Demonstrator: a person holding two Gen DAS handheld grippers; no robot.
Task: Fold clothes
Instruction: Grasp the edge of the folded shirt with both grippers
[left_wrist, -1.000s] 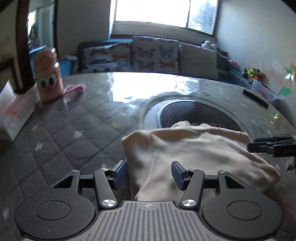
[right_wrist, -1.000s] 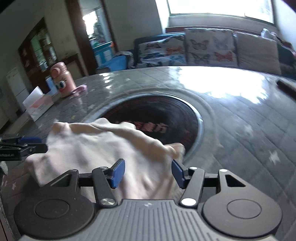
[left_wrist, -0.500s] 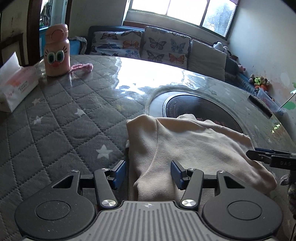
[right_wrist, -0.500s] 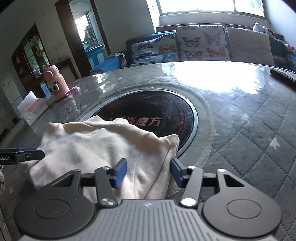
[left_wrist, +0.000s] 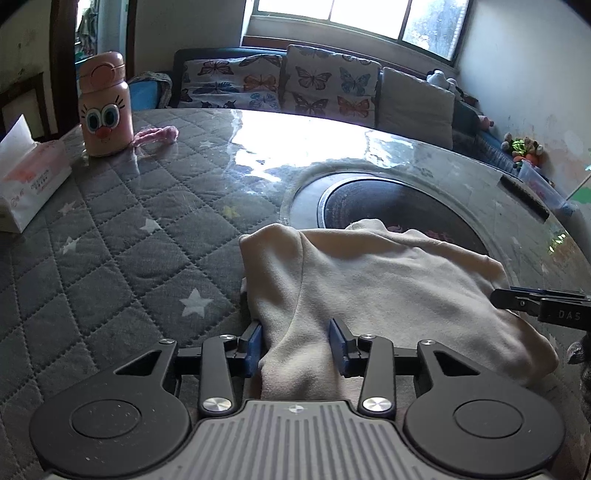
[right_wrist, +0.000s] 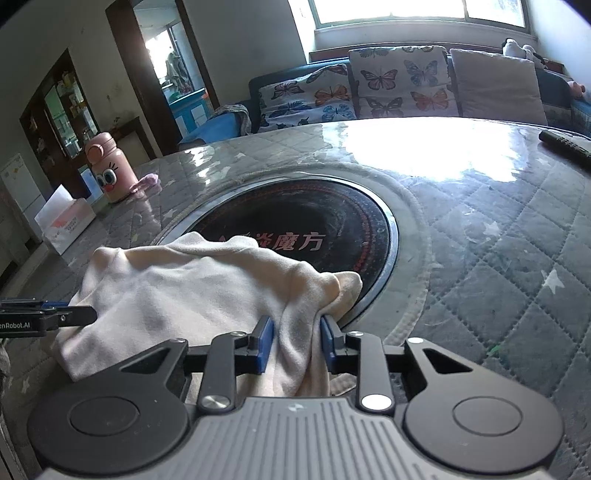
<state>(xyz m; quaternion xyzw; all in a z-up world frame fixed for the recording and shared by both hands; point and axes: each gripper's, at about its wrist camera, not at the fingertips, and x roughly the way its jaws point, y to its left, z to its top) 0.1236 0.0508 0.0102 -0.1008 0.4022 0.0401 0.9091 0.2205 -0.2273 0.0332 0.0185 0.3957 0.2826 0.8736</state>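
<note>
A cream garment (left_wrist: 388, 288) lies folded on the grey quilted table (left_wrist: 110, 258), its far edge over the round black hob (left_wrist: 399, 206). My left gripper (left_wrist: 295, 345) straddles the garment's near left fold. Its jaws are closing, and the cloth between the blue pads is not visibly squeezed. In the right wrist view my right gripper (right_wrist: 295, 343) is at the garment's (right_wrist: 192, 291) near right corner, jaws closing, with the cloth bunched into creases between the pads. Each gripper's black tip shows at the other view's edge, the right gripper (left_wrist: 496, 297) and the left gripper (right_wrist: 92, 314).
A pink cartoon bottle (left_wrist: 105, 107), a tissue box (left_wrist: 29, 177) and a small pink cloth (left_wrist: 155, 134) sit at the far left of the table. A black remote (right_wrist: 565, 142) lies at the far right. A sofa with butterfly cushions (left_wrist: 295, 85) stands behind.
Both pairs of jaws have narrowed around the garment's near edge. The right pads now gather the cloth into a ridge. The garment itself has stayed where it was.
</note>
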